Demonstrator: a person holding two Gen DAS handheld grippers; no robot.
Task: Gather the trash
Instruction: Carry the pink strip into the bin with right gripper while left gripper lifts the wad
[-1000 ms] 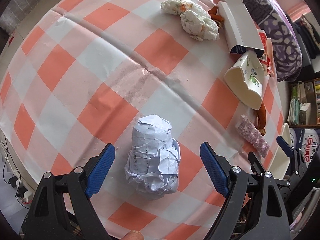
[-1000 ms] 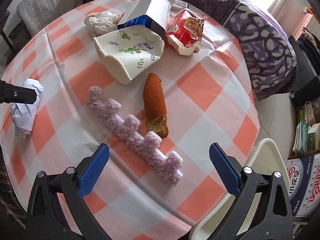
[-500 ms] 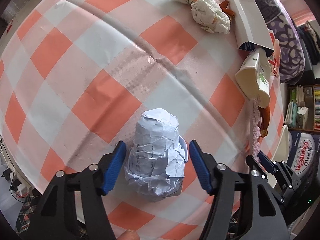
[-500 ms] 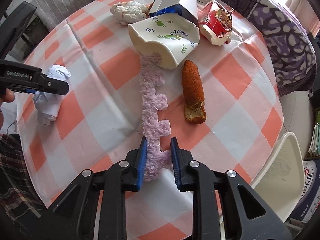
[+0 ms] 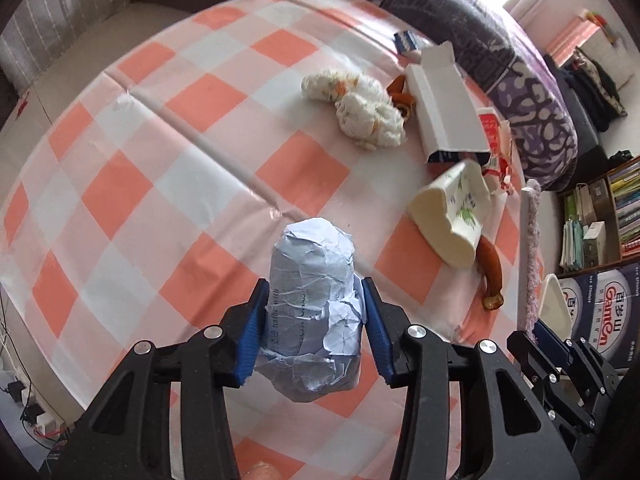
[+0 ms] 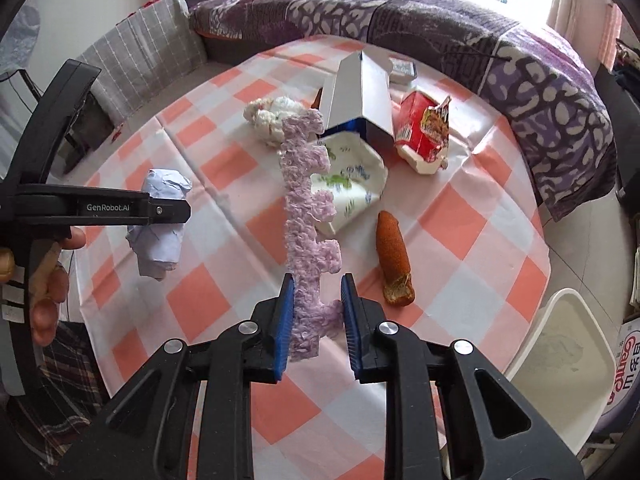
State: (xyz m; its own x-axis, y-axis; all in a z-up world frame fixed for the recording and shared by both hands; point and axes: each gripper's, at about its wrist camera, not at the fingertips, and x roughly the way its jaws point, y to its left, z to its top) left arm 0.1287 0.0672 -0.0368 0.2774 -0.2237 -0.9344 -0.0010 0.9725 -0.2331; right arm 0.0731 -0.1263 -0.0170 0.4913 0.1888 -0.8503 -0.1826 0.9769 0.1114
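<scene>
Left gripper (image 5: pixel 313 322), jaws closing, clamps the crumpled paper ball (image 5: pixel 311 312) above the checked tablecloth (image 5: pixel 160 184). Right gripper (image 6: pixel 316 316) is clenched on the purple foam strip (image 6: pixel 307 216). Beyond lie a paper cup (image 6: pixel 352 176), sausage (image 6: pixel 394 258), carton (image 6: pixel 360 96), tissues (image 5: pixel 356 108).

Both grippers now lifting off table: L gripper (image 5: pixel 314 328) closing on crumpled paper ball (image 5: pixel 312 312); R gripper (image 6: pixel 318 320) clamping purple foam strip (image 6: pixel 308 216).
</scene>
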